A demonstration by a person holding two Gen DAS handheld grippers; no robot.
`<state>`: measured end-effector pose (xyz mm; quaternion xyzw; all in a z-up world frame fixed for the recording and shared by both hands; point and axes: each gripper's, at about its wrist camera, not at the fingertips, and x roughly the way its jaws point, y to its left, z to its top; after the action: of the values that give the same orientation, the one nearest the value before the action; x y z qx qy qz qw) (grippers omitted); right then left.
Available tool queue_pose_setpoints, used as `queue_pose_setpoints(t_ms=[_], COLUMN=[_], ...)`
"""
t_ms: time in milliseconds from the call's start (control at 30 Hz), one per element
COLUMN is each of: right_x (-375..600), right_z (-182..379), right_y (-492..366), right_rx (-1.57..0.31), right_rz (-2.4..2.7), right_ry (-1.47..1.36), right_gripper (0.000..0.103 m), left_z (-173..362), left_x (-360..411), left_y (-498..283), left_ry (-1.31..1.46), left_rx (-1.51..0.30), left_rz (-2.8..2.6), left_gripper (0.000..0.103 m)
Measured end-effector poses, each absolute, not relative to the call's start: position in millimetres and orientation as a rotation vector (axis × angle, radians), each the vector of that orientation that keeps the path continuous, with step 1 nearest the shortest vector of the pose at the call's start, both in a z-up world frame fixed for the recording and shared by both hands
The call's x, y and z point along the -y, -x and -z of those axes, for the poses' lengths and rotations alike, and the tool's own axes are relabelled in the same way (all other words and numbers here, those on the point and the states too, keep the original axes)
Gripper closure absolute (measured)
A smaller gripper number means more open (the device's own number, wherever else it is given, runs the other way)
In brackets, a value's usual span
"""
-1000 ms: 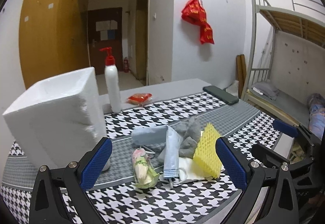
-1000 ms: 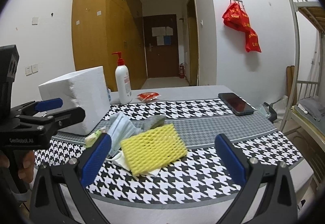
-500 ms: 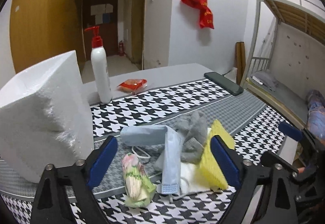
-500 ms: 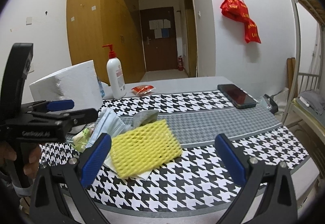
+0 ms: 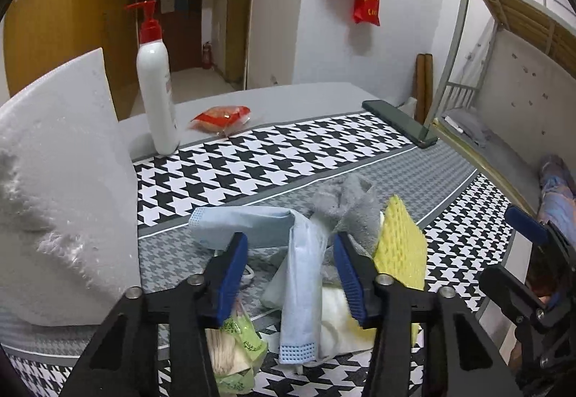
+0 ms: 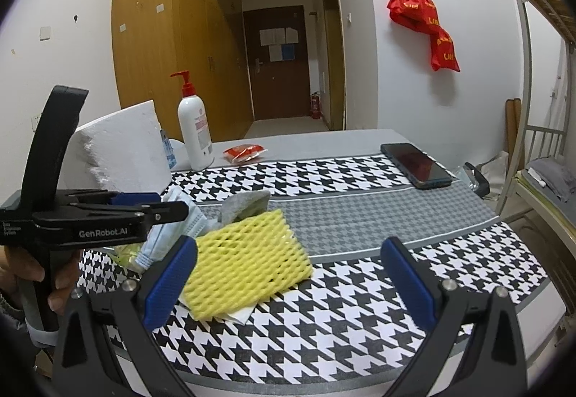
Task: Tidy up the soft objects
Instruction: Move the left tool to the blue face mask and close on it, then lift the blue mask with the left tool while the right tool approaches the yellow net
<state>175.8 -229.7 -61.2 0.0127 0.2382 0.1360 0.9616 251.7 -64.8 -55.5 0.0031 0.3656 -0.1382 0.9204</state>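
Observation:
A heap of soft things lies on the houndstooth tablecloth [image 5: 288, 152]: a light blue face mask [image 5: 298, 274], a grey cloth [image 5: 345, 202], a yellow foam net [image 5: 401, 246] and a green packet [image 5: 234, 350]. My left gripper [image 5: 289, 242] hangs over the heap with its jaws closing. The hanging strip of the mask stands between them, with a gap to each pad. In the right wrist view the yellow foam net [image 6: 244, 260] lies just past my right gripper [image 6: 289, 249], which is open and holds nothing. The left gripper [image 6: 169, 206] reaches in from the left, held by a hand.
A white foam block [image 5: 61, 199] stands close on the left. Behind it are a pump bottle [image 5: 156, 98] and a red packet [image 5: 221, 116]. A phone [image 5: 399, 123] lies at the table's far right edge. A bunk bed [image 5: 504, 37] stands beyond.
My left gripper has moved forward and down onto the heap, and its jaws have narrowed around the mask strip. The right gripper has hardly moved.

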Motion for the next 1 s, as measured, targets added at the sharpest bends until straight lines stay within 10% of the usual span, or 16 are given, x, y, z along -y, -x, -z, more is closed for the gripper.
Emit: queue_pose_setpoints(t_ms=[433,1000], right_x=[207.6,176.8], right_z=[70.9,75.2], right_y=[-189.0,-194.8], right_rx=[-0.551,-0.629], right_rz=[-0.329,-0.424], right_ry=[0.007,0.045], right_gripper=[0.0,0.0], left_z=[69.9,54.5], left_x=[56.7,39.3], left_y=[-265.4,-251.3], left_ry=[0.073,0.112], left_rx=[-0.783,-0.659], left_rz=[0.395,0.393], left_gripper=[0.088,0.088])
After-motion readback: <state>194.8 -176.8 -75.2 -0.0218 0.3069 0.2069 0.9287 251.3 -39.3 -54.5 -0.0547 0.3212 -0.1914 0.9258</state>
